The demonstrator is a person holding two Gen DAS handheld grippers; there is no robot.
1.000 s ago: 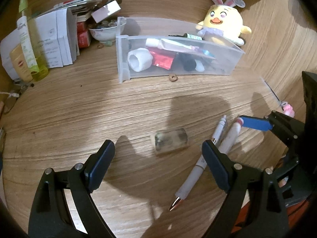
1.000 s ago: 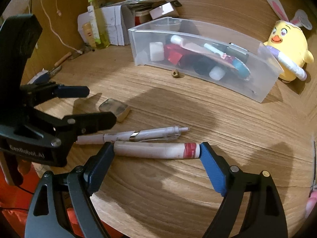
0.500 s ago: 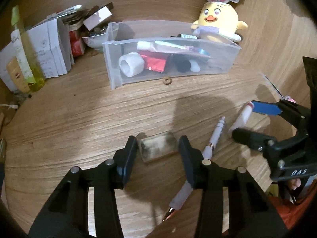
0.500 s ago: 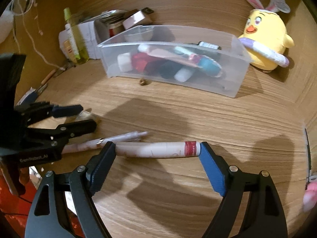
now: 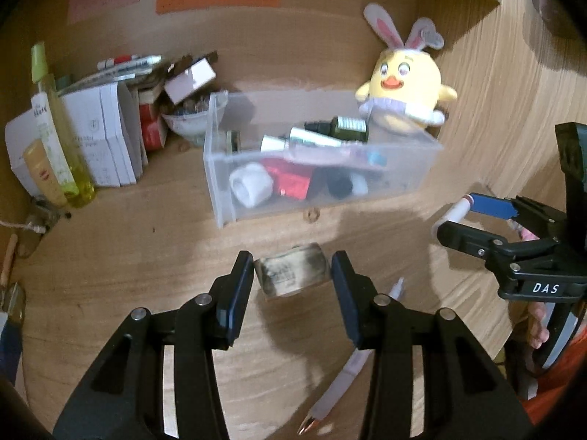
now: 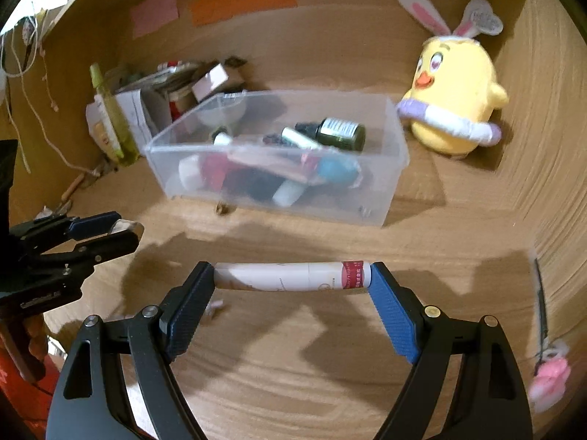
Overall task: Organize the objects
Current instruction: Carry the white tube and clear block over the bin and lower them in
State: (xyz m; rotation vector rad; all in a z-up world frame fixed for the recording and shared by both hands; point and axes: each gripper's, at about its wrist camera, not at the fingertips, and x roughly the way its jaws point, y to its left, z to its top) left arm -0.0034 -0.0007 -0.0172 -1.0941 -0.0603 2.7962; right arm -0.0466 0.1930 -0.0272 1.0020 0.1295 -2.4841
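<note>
My left gripper point(image 5: 292, 275) is shut on a small clear block with dark smudges point(image 5: 291, 273) and holds it above the wooden desk. My right gripper point(image 6: 292, 279) is shut end to end on a white tube with a red band point(image 6: 291, 276), lifted off the desk; it also shows at the right of the left wrist view point(image 5: 456, 212). A clear plastic bin point(image 5: 319, 190) holding tubes, bottles and a white roll stands ahead of both grippers; it shows in the right wrist view too point(image 6: 279, 190). A white pen point(image 5: 348, 366) lies on the desk under my left gripper.
A yellow chick plush with bunny ears point(image 5: 403, 91) sits behind the bin at the right. White boxes, a bowl and a yellow-green spray bottle point(image 5: 55, 128) crowd the back left. A small ring point(image 5: 312, 214) lies before the bin. A pink item point(image 6: 550, 381) lies far right.
My left gripper closed on the clear block and lifted it. My right gripper raised the white tube off the desk and toward the bin; the pen stayed on the desk.
</note>
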